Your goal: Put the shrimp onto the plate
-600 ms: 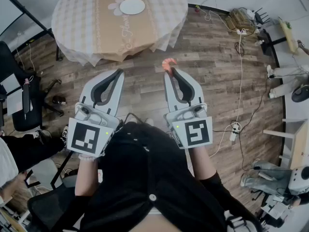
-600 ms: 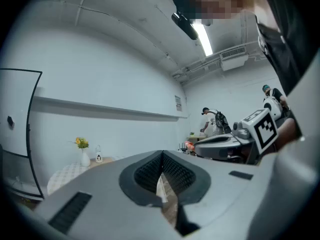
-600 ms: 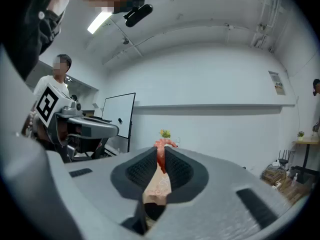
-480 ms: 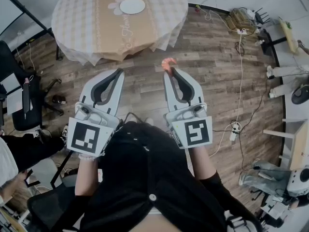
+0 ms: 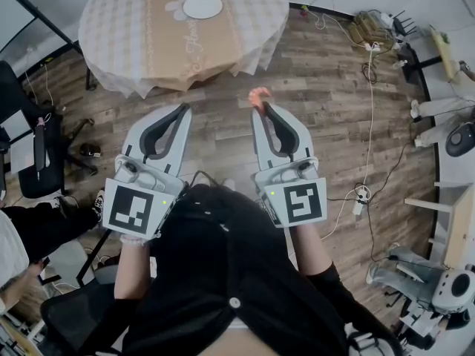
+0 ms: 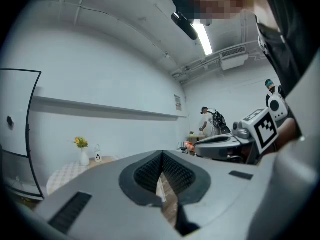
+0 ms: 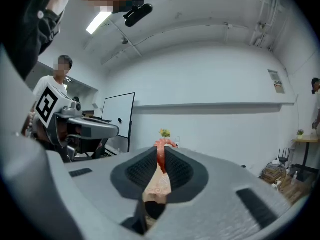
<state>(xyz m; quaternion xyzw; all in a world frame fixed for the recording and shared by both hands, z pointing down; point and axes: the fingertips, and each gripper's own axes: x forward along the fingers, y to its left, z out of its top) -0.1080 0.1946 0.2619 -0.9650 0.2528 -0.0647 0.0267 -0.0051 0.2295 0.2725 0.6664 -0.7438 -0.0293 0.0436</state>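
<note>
Fingers (image 7: 187, 170) of right gripper (image 5: 260, 108) clenched on small curled orange-pink shrimp (image 5: 257, 96) above wooden floor (image 5: 334, 102), well short of far round cloth-covered counter (image 5: 119, 35). Fingers (image 6: 145, 176) of left gripper (image 5: 183, 111) pressed together, empty. Best carried level, grip firm, released only over round white plate (image 5: 202, 7).

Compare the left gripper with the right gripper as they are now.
The right gripper holds a shrimp between its jaws; the left gripper has its jaws shut on nothing. The left gripper slants more across the head view than the right gripper. Both are over the wooden floor, short of the round table.
</note>
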